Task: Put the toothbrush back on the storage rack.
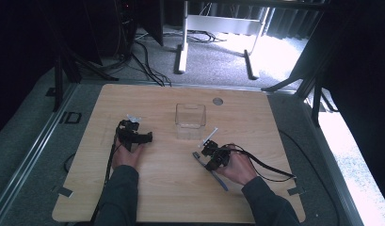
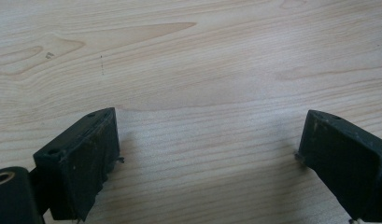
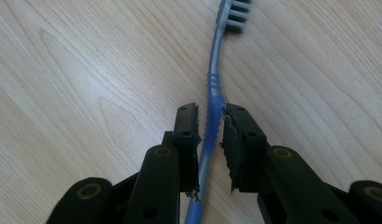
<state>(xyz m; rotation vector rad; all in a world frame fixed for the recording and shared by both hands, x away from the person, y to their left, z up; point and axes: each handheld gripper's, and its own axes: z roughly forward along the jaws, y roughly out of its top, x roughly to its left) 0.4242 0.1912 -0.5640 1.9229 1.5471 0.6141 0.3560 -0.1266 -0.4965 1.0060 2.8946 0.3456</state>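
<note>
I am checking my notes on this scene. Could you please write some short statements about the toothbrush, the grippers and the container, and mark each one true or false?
1. The right gripper has its jaws closed on the handle of the blue toothbrush. True.
2. The left gripper holds a toothbrush. False: its jaws stand wide open over bare wood.
3. The toothbrush stands inside the clear container. False: it lies flat on the table, in front of the container.
4. The clear container stands upright, between the two grippers and farther from the person. True.
5. The toothbrush bristles point toward the right gripper's camera. False: the head lies at the far end.
</note>
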